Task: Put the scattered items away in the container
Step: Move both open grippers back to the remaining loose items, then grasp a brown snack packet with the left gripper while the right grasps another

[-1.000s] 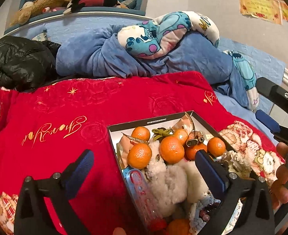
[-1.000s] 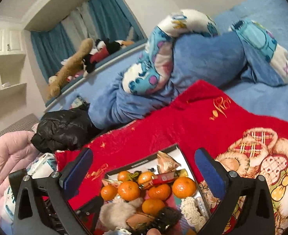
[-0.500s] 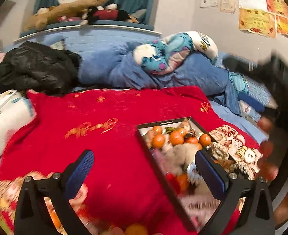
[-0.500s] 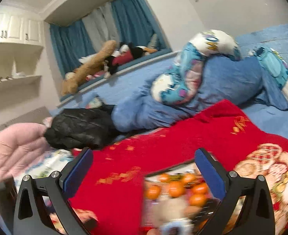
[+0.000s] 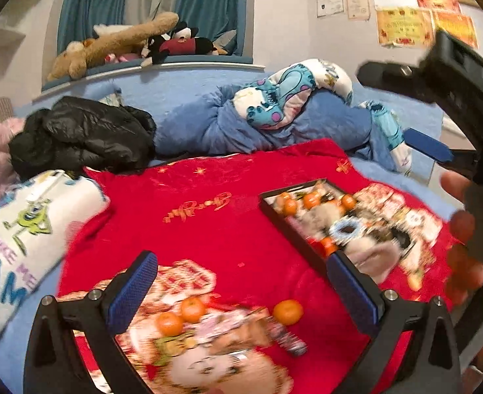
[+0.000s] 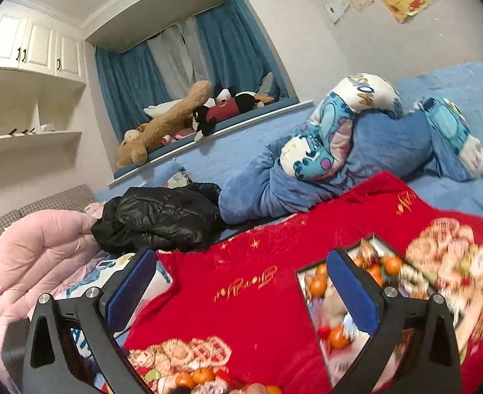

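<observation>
Both tongs (image 5: 241, 290) wide, empty

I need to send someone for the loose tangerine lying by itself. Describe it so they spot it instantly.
Start at the red blanket on the bed and find the black box full of tangerines. On the blanket's near side, three tangerines lie loose; two touch each other. Yours is the lone tangerine, apart to their right, nearest the box.

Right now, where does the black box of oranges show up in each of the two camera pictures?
Left wrist view: the black box lies right of centre on the red blanket, beyond the right fingertip.
Right wrist view: the box sits lower right, partly behind the right finger.
Shared landmark: the black jacket at the blanket's far edge.
</observation>
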The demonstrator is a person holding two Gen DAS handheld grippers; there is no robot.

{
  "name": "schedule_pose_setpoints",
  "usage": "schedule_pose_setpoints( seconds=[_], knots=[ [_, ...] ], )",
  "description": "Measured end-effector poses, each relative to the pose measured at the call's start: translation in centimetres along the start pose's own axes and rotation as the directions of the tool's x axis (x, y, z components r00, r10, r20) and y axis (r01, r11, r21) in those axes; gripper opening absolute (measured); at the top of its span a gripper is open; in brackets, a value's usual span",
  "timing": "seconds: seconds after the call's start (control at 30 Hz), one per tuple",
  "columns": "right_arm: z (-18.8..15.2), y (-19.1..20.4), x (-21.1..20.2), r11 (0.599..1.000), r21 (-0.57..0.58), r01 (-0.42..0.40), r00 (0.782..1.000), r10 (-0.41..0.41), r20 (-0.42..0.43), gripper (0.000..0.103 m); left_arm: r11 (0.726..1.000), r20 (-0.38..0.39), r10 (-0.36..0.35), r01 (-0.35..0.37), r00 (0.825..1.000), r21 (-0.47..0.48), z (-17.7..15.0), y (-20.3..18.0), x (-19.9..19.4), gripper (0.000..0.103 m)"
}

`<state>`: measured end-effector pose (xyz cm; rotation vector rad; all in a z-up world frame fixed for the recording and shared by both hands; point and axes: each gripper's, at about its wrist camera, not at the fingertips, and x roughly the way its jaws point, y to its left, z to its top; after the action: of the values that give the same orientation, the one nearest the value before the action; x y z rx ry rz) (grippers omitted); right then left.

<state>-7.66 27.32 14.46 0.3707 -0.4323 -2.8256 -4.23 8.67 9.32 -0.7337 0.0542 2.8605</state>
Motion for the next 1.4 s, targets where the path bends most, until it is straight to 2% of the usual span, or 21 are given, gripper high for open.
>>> schedule_pose_setpoints(
  seconds=[0.1, 0.27, 0.4, 0.47, 0.57, 0.7, 0.73, 0.83, 1.0, 1.17, 1.27, 1.4],
  knots=[
    [-1.8, 0.5, 0.6, 0.998, -0.059, 0.035, 0.999, -0.036, -0.022, 0.103, 1.000, 0.007, 0.012, -0.012, 1.000, 0.007, -1.8, 1.6, 0.2, 0.103],
    [-5.2, 0.0, 1.1, 0.998, -0.062, 0.016, 0.999, -0.018, -0.030, 0.103, 0.993, -0.016, -0.117, 0.117, 0.993, -0.014, -5.3, 4.2, 1.5, 0.103],
    [-7.8, -0.4, 2.5, 0.996, -0.076, 0.049, 0.994, -0.056, -0.093, 0.103, 0.990, -0.051, -0.143, 0.142, 0.988, -0.027, -6.9, 4.9, 2.6, 0.103],
    [-8.4, -0.9, 3.3, 0.998, -0.038, 0.044, 0.990, -0.049, -0.130, 0.103, 0.982, -0.070, -0.186, 0.183, 0.980, -0.057, -7.5, 5.2, 3.2, 0.103],
    [-8.9, -2.1, 3.8, 0.999, 0.030, 0.034, 0.988, -0.029, -0.152, 0.103, 0.979, -0.070, -0.196, 0.191, 0.978, -0.077, -7.9, 5.4, 3.5, 0.103],
    [-9.1, -2.8, 4.0, 0.999, 0.002, 0.052, 0.984, -0.051, -0.170, 0.103, 0.977, -0.093, -0.206, 0.199, 0.974, -0.077, -8.3, 5.2, 4.2, 0.103],
    [-9.1, -3.0, 3.9, 0.999, 0.000, 0.053, 0.983, -0.052, -0.175, 0.103, 0.976, -0.100, -0.208, 0.200, 0.973, -0.082, -8.4, 5.2, 4.4, 0.101],
    [-9.1, -3.8, 3.7, 0.999, 0.022, 0.041, 0.982, -0.036, -0.186, 0.103, 0.977, -0.121, -0.207, 0.199, 0.971, -0.075, -8.8, 4.8, 4.7, 0.086],
    [-9.0, -4.7, 3.2, 0.998, 0.020, 0.060, 0.980, -0.055, -0.194, 0.103, 0.974, -0.140, -0.227, 0.223, 0.964, -0.042, -9.1, 3.2, 4.9, 0.077],
    [-8.9, -5.4, 2.9, 0.997, 0.060, 0.048, 0.978, -0.035, -0.206, 0.103, 0.976, -0.204, -0.212, 0.197, 0.956, -0.094, -9.7, 2.4, 6.1, 0.063],
    [-8.9, -5.5, 2.8, 0.997, 0.064, 0.047, 0.978, -0.033, -0.206, 0.103, 0.969, -0.225, -0.241, 0.218, 0.944, -0.120, -10.0, 2.1, 6.5, 0.062],
    [-9.0, -5.6, 2.9, 0.996, 0.084, 0.039, 0.976, -0.020, -0.215, 0.103, 0.977, -0.243, -0.203, 0.180, 0.948, -0.114, -10.5, 2.0, 7.3, 0.062]
  ],
)
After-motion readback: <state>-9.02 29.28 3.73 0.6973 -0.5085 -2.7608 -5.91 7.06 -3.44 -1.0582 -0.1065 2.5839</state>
